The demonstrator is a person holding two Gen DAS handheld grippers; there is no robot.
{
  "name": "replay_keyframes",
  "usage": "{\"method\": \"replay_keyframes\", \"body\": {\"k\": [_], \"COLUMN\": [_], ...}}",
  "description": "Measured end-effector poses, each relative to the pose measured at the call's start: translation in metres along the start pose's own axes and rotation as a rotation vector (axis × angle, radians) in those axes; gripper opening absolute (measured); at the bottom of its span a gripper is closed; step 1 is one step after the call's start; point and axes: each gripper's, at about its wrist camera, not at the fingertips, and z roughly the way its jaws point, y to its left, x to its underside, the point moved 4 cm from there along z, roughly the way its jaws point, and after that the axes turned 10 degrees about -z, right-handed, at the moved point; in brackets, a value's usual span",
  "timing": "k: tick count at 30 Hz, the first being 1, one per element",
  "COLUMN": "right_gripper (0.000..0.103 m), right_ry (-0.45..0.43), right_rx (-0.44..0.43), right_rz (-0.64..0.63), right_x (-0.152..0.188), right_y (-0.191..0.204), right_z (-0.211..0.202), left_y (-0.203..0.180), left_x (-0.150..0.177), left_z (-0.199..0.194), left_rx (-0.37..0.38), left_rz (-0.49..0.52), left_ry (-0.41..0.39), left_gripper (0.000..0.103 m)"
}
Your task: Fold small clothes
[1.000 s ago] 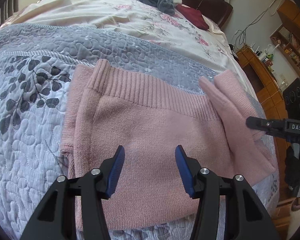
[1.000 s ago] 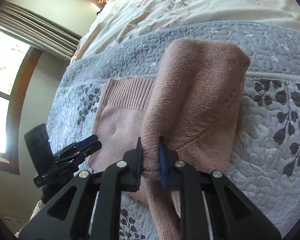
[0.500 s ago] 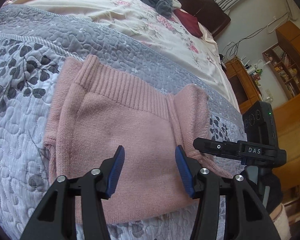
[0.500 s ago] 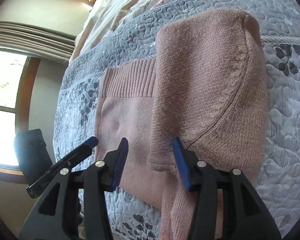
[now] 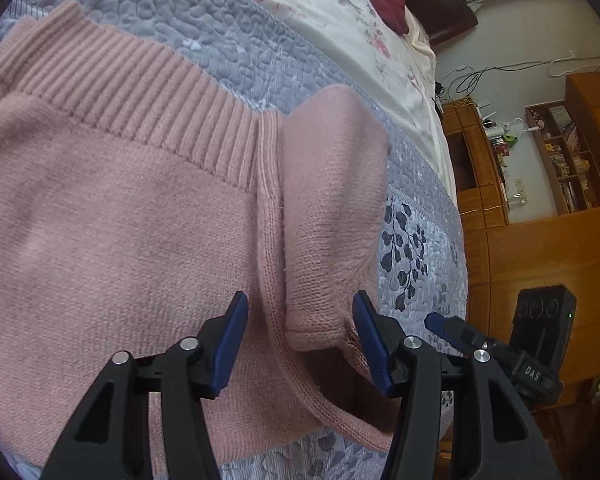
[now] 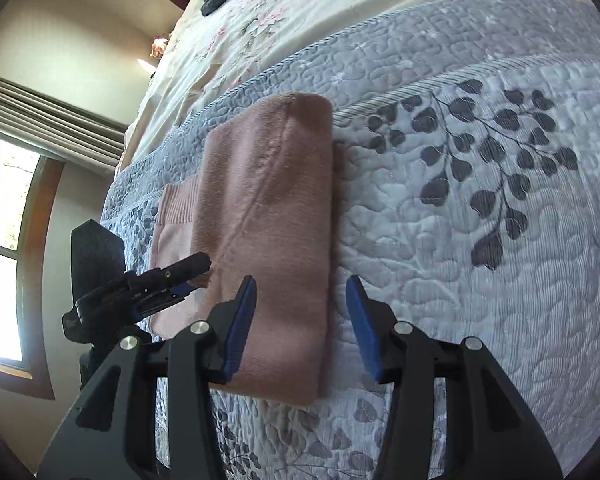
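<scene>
While the pink sweater (image 5: 132, 220) lies part-folded on the bed (image 6: 480, 240) | left tongs (image 5: 300, 336) spread, empty, over the folded sleeve | right tongs (image 6: 302, 320) spread, empty | soft, floppy knit, probably light; pinch a hem edge.

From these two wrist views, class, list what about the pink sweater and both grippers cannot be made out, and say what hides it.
- Left wrist view: the pink sweater runs off the left edge, so its far side is unseen.
- Right wrist view: the folded-over sleeve panel covers the layers beneath.
- Right wrist view: the left gripper shows side-on, its opening unreadable there.
- Left wrist view: the right gripper is half hidden behind the left gripper's own finger.
</scene>
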Motion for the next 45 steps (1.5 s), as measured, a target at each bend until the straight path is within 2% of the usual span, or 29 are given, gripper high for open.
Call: {"method": "replay_keyframes", "body": {"k": [6, 9, 10, 12, 17, 23, 28, 32, 36, 41, 45], "right_gripper": [0.047, 0.047, 0.047, 0.047, 0.047, 0.049, 0.049, 0.049, 0.049, 0.050, 0.051], "right_ry": [0.002, 0.001, 0.002, 0.006, 0.004, -0.003, 0.006, 0.024, 0.049, 0.084, 0.102], "right_rx": [-0.015, -0.037, -0.038, -0.035, -0.025, -0.003, -0.021, -0.035, -0.043, -0.058, -0.060], "right_rz": [0.035, 0.053, 0.055, 0.053, 0.039, -0.013, -0.047, -0.095, -0.144, -0.194, -0.229], "right_x": [0.022, 0.028, 0.030, 0.034, 0.038, 0.035, 0.031, 0.029, 0.031, 0.038, 0.043], "right_y": [-0.021, -0.022, -0.021, -0.020, -0.015, -0.001, 0.019, 0.041, 0.061, 0.087, 0.105], "right_z": [0.013, 0.022, 0.023, 0.026, 0.023, 0.015, 0.023, 0.033, 0.043, 0.059, 0.068], "left_y": [-0.002, -0.008, -0.010, -0.014, -0.022, -0.025, 0.004, 0.046, 0.085, 0.118, 0.136], "left_x": [-0.002, -0.002, -0.002, -0.001, -0.001, -0.011, -0.028, -0.041, -0.048, -0.055, -0.057], "left_z": [0.014, 0.016, 0.016, 0.012, -0.021, -0.087, -0.141, -0.169, -0.178, -0.192, -0.175], "left_rx": [0.025, 0.006, 0.007, 0.012, 0.084, 0.103, 0.059, 0.029, 0.000, 0.012, -0.070], "left_rz": [-0.057, -0.045, -0.040, -0.030, -0.008, 0.073, 0.084, 0.045, 0.031, -0.003, 0.001], "left_ry": [0.002, -0.020, -0.030, -0.051, -0.120, -0.200, -0.254, -0.271, -0.275, -0.310, -0.276], "left_gripper": [0.053, 0.040, 0.031, 0.026, 0.020, 0.019, 0.018, 0.018, 0.017, 0.014, 0.014]}}
